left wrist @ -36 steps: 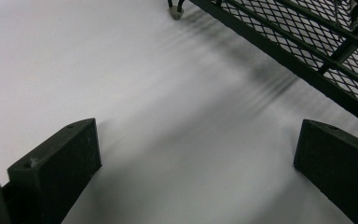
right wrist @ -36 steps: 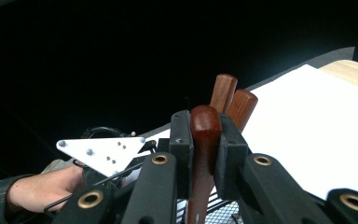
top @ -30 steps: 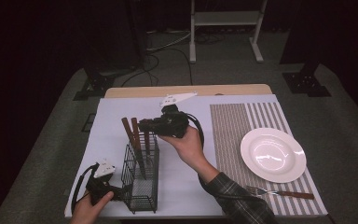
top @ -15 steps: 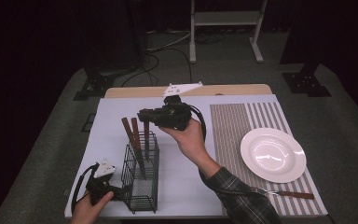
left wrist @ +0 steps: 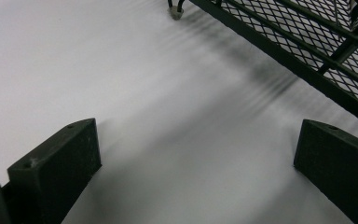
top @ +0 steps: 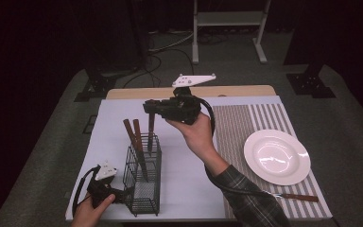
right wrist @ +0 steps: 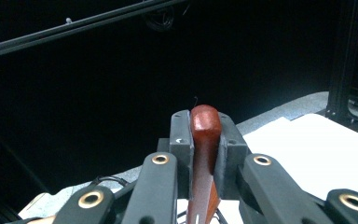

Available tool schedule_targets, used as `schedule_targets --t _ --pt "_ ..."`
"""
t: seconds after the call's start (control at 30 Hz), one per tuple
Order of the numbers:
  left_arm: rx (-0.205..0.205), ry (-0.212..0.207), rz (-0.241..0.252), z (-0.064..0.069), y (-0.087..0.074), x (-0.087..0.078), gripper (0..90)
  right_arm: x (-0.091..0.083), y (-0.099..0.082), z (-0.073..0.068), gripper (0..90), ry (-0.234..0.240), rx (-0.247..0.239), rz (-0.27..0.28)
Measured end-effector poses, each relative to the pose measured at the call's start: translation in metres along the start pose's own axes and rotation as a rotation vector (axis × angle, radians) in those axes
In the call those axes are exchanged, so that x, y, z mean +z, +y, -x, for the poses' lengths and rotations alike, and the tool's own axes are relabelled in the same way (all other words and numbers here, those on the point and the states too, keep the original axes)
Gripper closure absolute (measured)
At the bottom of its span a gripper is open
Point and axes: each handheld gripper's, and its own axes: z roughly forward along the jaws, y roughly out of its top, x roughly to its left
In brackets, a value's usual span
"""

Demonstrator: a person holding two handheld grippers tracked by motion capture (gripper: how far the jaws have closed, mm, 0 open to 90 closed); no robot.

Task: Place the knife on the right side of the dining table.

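White paper is covering the table [top: 189, 189]. The right gripper [top: 150, 108] is clamping tight on a wooden-handled utensil [right wrist: 204, 140] hanging over the wire basket [top: 144, 182]; I judge it should be lifting straight up. The left gripper [left wrist: 196, 172] is resting wide apart, empty, just beside the basket. The right gripper view is showing the squeezed handle closely.

A reddish-brown wooden handle [right wrist: 205, 140] is showing between the black jaws of the right gripper [top: 152, 109], above a black wire-mesh caddy [top: 142, 182] standing on a plain white mat [top: 184, 179]. Beside it, a grey-and-white striped placemat [top: 246, 118] is carrying a glossy white plate [top: 277, 156]; a plaid sleeve [top: 246, 198] is crossing the foreground.
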Motion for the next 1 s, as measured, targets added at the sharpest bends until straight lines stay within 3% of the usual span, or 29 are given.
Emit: schedule_targets --t 0.5,1.0 --pt "0.001 0.000 0.000 0.000 0.000 0.000 0.0 -0.024 0.020 -0.004 79.8 -0.022 -0.019 0.049" --pt "0.001 0.001 0.002 0.000 0.000 0.000 0.0 -0.059 0.034 0.005 79.8 -0.099 -0.027 0.097"
